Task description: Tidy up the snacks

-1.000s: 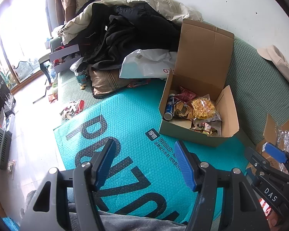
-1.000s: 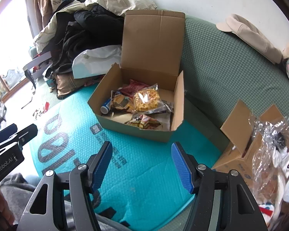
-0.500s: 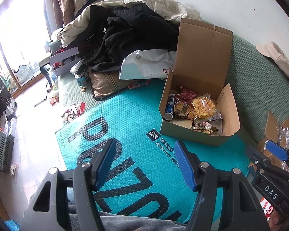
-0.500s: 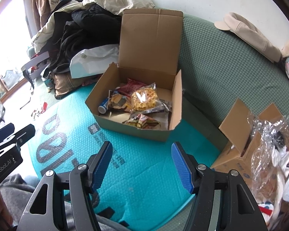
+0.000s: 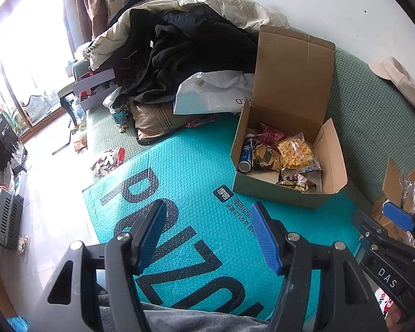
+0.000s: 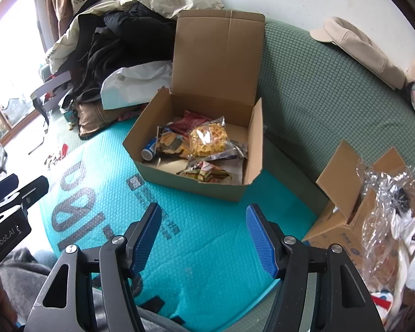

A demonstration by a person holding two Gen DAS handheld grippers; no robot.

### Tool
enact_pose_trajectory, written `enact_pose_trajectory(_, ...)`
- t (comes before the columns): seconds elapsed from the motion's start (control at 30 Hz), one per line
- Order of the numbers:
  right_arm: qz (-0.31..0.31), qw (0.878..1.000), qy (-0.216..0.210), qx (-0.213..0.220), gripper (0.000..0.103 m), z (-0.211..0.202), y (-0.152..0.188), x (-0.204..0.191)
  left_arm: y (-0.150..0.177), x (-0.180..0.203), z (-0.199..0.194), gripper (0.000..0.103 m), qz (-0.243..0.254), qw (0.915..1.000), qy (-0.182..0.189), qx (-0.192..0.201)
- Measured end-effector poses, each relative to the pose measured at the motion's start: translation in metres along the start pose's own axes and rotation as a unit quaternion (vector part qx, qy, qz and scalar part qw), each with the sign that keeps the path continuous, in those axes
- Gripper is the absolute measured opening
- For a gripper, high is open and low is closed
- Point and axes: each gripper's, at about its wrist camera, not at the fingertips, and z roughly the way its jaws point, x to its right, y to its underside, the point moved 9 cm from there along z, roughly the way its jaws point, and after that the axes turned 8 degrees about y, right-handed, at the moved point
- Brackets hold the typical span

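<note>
An open cardboard box (image 5: 279,196) (image 6: 163,175) stands on a teal bubble mailer (image 5: 191,177) (image 6: 207,235), its lid upright. Inside lie a blue can (image 5: 245,155) (image 6: 149,149), a clear bag of yellow snacks (image 5: 294,153) (image 6: 209,138), a red packet (image 5: 269,132) (image 6: 191,119) and other wrappers. My left gripper (image 5: 207,235) hangs open above the mailer, short of the box, nothing between its fingers. My right gripper (image 6: 203,238) is likewise open and empty in front of the box. Each gripper shows at the edge of the other's view.
A heap of dark and pale clothes (image 5: 179,41) and a white bag (image 5: 215,94) lie behind the box on the green sofa (image 6: 318,96). A second carton with crinkled plastic (image 6: 384,202) stands to the right. A beige hat (image 6: 359,47) rests on the sofa back. Wrappers (image 5: 108,160) lie at the left.
</note>
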Motion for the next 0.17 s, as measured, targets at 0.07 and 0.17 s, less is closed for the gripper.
enact_pose_trajectory(0.07,0.0,1.0,-0.001,0.0,0.064,-0.0004,0.0003,-0.0001,0.0011,0.0,0.0009,0.062,-0.002,1.0,0.002,-0.003)
enact_pose_trajectory(0.17,0.0,1.0,-0.003,-0.001,0.064,0.0001,0.0009,-0.0009,0.0024,-0.0009,0.0024,0.062,-0.003,1.0,0.005,-0.005)
